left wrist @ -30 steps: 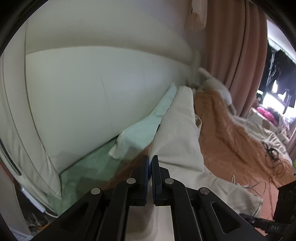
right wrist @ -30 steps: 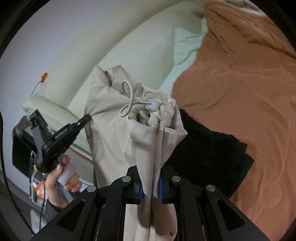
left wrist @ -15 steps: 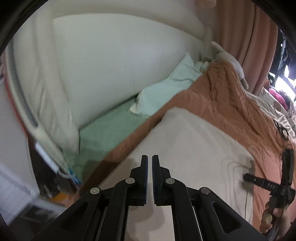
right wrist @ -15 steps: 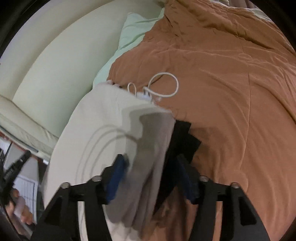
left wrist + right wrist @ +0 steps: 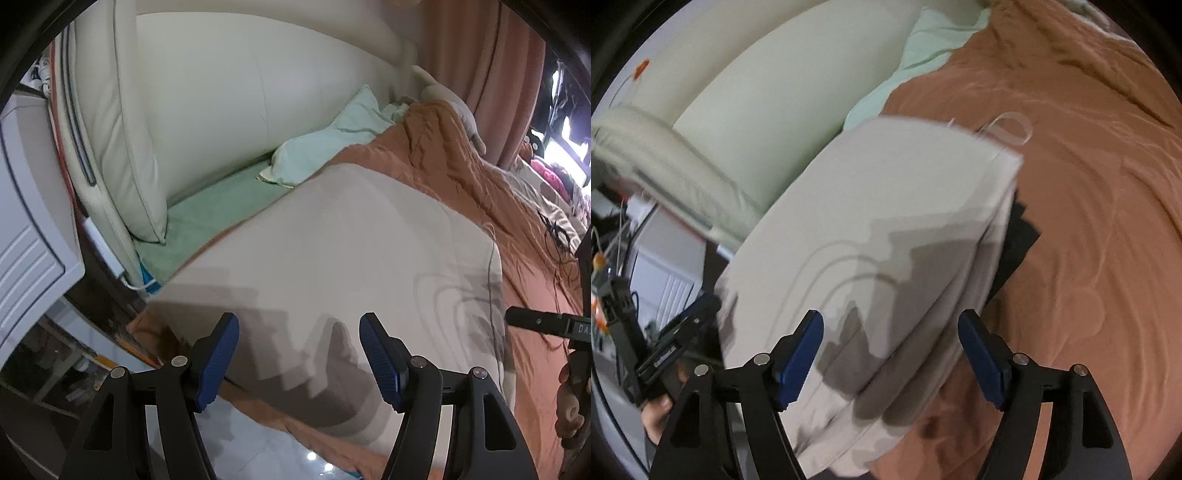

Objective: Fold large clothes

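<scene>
A beige garment (image 5: 343, 240) lies folded flat on the orange blanket (image 5: 461, 177) of the bed. My left gripper (image 5: 299, 334) hovers over its near edge, its jaws opening with blue pads wide apart and nothing pressed between them. In the right wrist view the same beige garment (image 5: 886, 206) shows its stacked layers and a white drawstring loop (image 5: 1012, 127) at the far corner. My right gripper (image 5: 890, 332) stands above it, jaws opening, the cloth below and free of the pads. A black garment (image 5: 1019, 229) peeks out beneath the beige one.
A cream padded headboard (image 5: 229, 85) rises behind the bed, with a pale green pillow (image 5: 332, 140) and green sheet (image 5: 218, 206) at its foot. A white cabinet (image 5: 26, 214) stands left of the bed. Cables (image 5: 554, 232) lie on the far blanket. A pink curtain (image 5: 498, 66) hangs behind.
Both grippers let go of the beige garment and opened. The garment went from hanging bunched in the air to lying flat and folded on the blanket. Both hands sank toward the bed.
</scene>
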The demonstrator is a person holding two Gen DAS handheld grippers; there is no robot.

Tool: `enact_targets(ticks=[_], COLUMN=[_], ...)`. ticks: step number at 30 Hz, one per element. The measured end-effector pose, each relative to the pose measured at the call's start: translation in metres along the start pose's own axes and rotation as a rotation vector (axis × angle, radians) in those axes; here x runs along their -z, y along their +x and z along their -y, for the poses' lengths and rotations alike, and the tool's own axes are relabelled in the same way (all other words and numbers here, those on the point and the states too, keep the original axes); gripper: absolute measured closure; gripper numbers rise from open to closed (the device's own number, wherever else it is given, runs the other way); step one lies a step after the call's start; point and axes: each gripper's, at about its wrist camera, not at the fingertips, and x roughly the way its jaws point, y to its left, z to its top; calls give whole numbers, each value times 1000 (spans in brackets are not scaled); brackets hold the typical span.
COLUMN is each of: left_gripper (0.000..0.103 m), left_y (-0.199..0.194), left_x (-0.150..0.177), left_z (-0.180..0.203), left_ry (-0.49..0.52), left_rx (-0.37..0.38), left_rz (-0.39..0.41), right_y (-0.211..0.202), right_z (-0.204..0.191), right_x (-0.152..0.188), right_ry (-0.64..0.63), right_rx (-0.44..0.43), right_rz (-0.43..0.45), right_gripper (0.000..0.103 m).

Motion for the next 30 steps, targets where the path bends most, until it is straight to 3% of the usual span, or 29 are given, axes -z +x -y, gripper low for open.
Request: enact_targets(ticks=[3,12,22,25,28,30], left_gripper=[34,34,34,33,17,5], left_y=[1,-3,-68,-92,-113,-126], left_x=[16,56,68,70,73,77], left_z=[9,29,51,63,76,85], left_ry=[29,37,9,11,12,18], left_rx=[-34,-17,-16,-14,-2,-2], left_rz=[-33,-92,-2,42,82,113], right_y=[9,12,-74,-97,-125,-139], right_z=[-14,-20,-25,-27,-25,-25], right_x=[18,68,72,77,82,86], right_ry=[-66,-152,-228,-248,-253,-252], right_rx=[12,62,134,166,191,208], right_rz=[-44,-142,-21,12,67,93], right_gripper=[28,28,27,16,1,0])
